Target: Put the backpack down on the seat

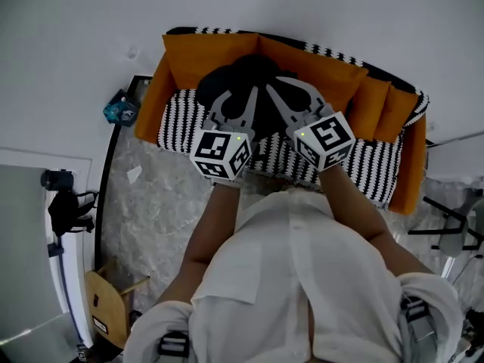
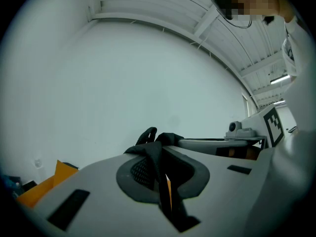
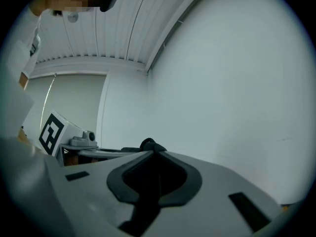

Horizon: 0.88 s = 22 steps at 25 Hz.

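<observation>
A black backpack [image 1: 249,74] hangs in front of the orange back cushions [image 1: 200,55] of a sofa, above its black-and-white striped seat [image 1: 178,116]. Both grippers hold it from the near side, side by side. My left gripper [image 1: 238,100] is shut on a black strap [image 2: 154,154] that runs between its jaws. My right gripper [image 1: 291,93] is shut on another black strap [image 3: 148,144], whose loop pokes up past the jaw tips. Both gripper views tilt up at the white wall and ceiling, so the bag's body is hidden there.
The sofa's orange right arm [image 1: 412,165] and side cushions bound the seat. A teal object [image 1: 119,110] lies left of the sofa. A camera on a stand [image 1: 60,191] and a wooden chair [image 1: 106,305] are at the left. Black chair legs [image 1: 454,225] show at the right.
</observation>
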### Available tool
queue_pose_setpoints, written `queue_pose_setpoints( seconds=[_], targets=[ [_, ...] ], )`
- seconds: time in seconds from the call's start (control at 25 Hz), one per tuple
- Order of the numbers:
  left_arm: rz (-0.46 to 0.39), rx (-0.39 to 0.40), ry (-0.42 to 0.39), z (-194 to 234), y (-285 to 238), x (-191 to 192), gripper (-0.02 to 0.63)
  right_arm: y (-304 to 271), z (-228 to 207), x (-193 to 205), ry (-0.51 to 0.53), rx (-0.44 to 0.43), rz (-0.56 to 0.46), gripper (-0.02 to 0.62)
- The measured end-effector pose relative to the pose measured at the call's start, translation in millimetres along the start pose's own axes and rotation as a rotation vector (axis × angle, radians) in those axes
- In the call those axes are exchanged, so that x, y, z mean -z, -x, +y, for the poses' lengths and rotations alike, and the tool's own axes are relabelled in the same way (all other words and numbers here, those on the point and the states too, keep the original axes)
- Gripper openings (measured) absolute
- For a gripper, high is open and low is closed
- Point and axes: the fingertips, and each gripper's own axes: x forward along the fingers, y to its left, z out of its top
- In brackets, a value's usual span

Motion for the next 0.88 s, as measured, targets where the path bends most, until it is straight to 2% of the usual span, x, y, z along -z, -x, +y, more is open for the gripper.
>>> queue_pose_setpoints(
  seconds=[0.16,0.32,0.68,0.88],
  targets=[
    [0.012,0.038,0.009,2.8,-27.5,3.7,0.038,-6.2,-25.5,4.4,-0.007,0.033,0.010,0.037],
    [0.055,0.109,0.033,5.0,-52.5,20.6,0.039,-10.2,-49.1,22.6,-0.036,0.101,0.047,0.037],
    [0.220,0.297,0.109,-13.8,-95.2,85.8,0.039,7.2,-93.0,84.2,-0.136,0.272,0.175,0.037],
    [0.324,0.340,0.167,-10.3,-109.1,133.1,0.040,5.5,-105.2,127.7,-0.166,0.317,0.263,0.037]
  ],
)
